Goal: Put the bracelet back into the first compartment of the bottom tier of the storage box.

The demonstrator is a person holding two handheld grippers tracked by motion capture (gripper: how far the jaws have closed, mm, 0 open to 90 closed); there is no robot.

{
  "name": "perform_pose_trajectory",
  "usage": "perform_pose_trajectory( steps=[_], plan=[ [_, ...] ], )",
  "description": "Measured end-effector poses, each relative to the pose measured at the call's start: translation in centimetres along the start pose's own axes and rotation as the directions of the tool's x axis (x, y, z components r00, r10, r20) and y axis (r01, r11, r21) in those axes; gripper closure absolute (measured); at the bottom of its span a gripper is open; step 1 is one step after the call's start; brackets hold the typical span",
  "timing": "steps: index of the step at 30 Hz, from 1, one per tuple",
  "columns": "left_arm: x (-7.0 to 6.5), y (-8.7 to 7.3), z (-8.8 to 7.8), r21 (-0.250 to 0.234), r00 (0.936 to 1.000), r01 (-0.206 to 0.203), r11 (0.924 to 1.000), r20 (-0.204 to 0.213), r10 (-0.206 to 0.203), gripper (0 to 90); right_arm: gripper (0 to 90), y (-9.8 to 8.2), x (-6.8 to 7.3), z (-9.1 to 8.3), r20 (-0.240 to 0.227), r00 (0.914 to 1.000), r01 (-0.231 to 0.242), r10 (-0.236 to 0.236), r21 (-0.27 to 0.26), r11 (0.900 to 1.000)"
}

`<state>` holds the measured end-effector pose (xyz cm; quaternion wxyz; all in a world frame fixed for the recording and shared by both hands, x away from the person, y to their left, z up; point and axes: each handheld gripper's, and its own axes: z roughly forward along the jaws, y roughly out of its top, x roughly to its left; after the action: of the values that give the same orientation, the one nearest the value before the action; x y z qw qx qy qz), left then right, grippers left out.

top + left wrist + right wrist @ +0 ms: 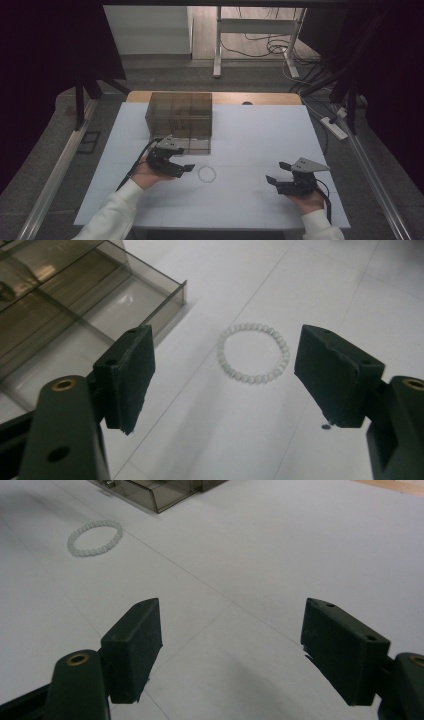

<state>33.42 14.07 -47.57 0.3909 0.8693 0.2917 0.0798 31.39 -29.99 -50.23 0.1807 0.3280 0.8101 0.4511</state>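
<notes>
A small bracelet (253,353) of round, pale, milky-white beads lies flat on the white surface (250,130), its beads strung in one closed, nearly circular loop with bare surface showing through the middle. It rests just ahead of the left tongs (186,168), in line with the gap between their two black jaws, and touches neither of them. The left tongs stand wide open with nothing held. Beside the left tongs, on the side away from the right tongs, sits a smoky, see-through plastic organiser box (180,114) with inner dividers, its low drawer (100,315) pulled out toward the bracelet but apart from it. The right tongs (277,172) are well apart from the bracelet, also wide open and empty, hovering over bare surface.
</notes>
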Motion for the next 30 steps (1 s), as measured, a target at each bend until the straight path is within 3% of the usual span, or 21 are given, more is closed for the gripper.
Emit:
perform_pose_trajectory(
  steps=[10,14,24,30],
  plan=[
    [-0.6,0.6,1.0,0.026,1.0000,-0.010,0.9996,0.000,0.010,25.1,24.3,-0.4,-0.1,-0.5,0.008,1.0000,0.003,-0.003,0.003,1.000],
    [-0.5,1.1,1.5,0.029,0.9999,0.007,0.9995,-0.009,-0.007,25.5,24.3,-0.2,-0.3,-0.2,0.006,1.0000,0.005,-0.005,-0.004,1.000],
    [-1.0,1.7,3.1,0.086,0.9997,-0.016,0.9962,-0.015,0.018,25.5,24.3,0.0,-0.2,0.0,0.008,0.9998,0.020,-0.020,-0.001,1.000],
    [-1.0,2.1,4.2,0.137,0.9990,-0.030,0.9901,-0.029,0.035,25.9,24.3,0.1,-0.1,0.2,0.007,0.9997,0.025,-0.025,0.005,1.000]
  ],
)
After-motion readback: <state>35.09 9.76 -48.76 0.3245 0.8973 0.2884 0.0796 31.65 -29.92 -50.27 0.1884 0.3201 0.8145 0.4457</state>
